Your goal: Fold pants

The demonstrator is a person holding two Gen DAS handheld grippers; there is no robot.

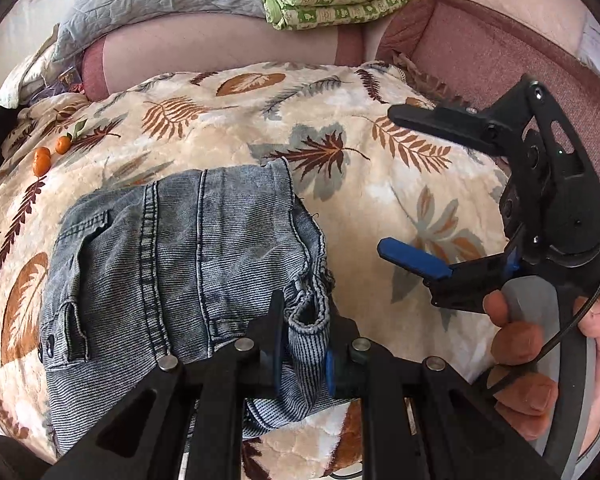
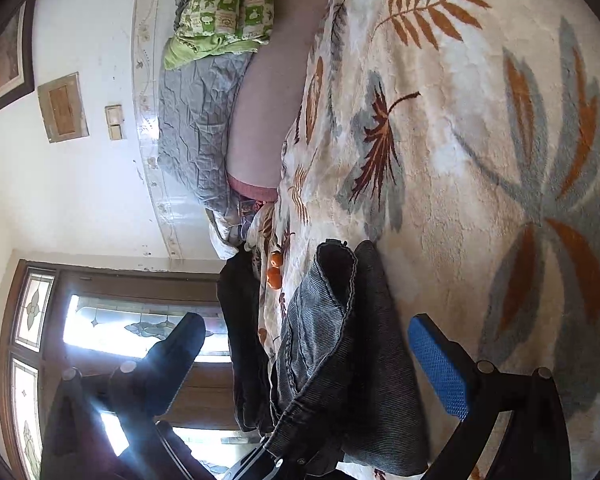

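2 grippers | pants (image 1: 180,264) lay part-folded on the bed's leaf blanket (image 1: 380,184) | left gripper (image 1: 304,344) jaws pinched the waistband | right gripper (image 1: 384,184) jaws wide, empty beside it | advice: keep edges aligned, smooth flat.

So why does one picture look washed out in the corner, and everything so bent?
Right wrist view: the bright window behind the right gripper throws streaky glare over one dark finger; the whole scene appears turned sideways. Left wrist view: even daylight, no glare, jeans sharp. Both views: the fisheye lens curves the blanket and leaves dark rounded corners.
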